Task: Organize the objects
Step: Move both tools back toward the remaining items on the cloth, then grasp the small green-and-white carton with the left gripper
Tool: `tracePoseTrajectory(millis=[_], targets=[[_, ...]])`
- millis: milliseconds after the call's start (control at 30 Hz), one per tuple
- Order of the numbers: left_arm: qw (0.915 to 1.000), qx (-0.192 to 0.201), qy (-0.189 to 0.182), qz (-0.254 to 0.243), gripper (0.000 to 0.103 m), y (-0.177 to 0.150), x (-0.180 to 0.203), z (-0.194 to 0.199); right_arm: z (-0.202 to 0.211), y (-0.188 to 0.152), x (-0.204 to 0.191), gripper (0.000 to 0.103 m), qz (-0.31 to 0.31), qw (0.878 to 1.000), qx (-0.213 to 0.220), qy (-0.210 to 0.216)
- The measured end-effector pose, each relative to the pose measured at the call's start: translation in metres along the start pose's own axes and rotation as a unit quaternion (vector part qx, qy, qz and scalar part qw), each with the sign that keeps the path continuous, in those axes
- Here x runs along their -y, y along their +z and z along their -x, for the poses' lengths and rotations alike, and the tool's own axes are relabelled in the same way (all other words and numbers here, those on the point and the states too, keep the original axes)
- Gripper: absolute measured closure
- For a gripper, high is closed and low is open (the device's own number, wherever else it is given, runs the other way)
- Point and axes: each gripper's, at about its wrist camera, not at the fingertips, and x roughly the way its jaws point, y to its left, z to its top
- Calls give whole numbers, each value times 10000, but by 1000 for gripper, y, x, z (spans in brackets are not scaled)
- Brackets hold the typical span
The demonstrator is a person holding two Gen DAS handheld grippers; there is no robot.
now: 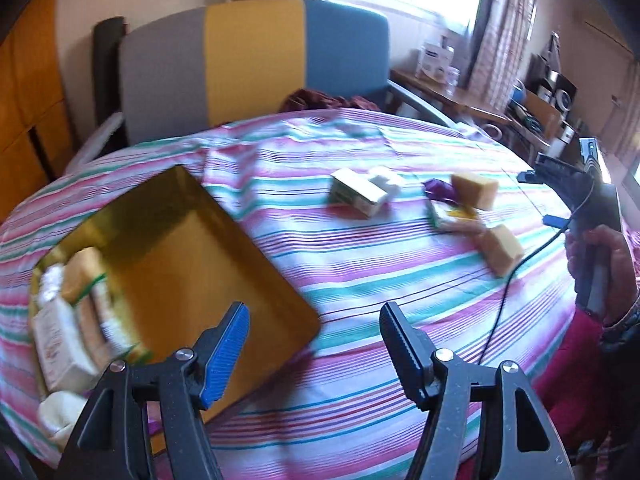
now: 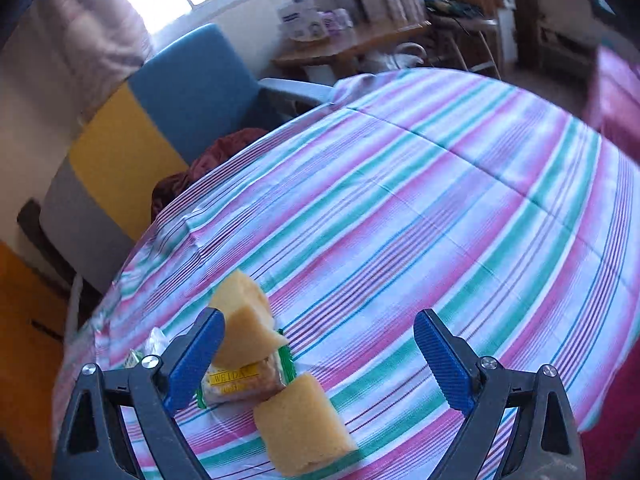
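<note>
Right wrist view: right gripper [image 2: 320,354] jaws wide, empty, above sponges [image 2: 304,424] and snack packet [image 2: 244,380] on striped tabletop [image 2: 440,200]. Left gripper [image 1: 314,342] jaws open by gold tray [image 1: 192,256]. Risk: jaws pinching two touching items together, dragging cloth.

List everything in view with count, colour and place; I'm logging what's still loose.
tray: 1, gold, left on the cloth, several pale packets at its near-left end
small box: 1, white and green, mid-cloth
white block: 1, touching the box
sponges: 2, yellow, right cluster
wrapped snack: 1, clear with yellow label, between the sponges
purple wrapper: 1, beside the far sponge
striped cloth: 1, pink, green, white
chair: 1, grey, yellow, blue, behind
left gripper: open, empty
right gripper: open, over the sponges
</note>
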Motion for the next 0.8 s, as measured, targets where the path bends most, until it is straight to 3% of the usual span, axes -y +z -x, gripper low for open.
tracePoseTrajectory(millis=[167,467,800], targets=[[9995,-151,-276,-10,35,19,20,-19,-1,0,4,7,-234,9994,-158,196],[9975,-461,-450,285,35,58,35,-65,-9,-7,-4,6,-211,9983,-356,406],[9863,-918,-466,1286,35,106,18,-148,-16,-11,-13,5,-62,9970,-563,521]])
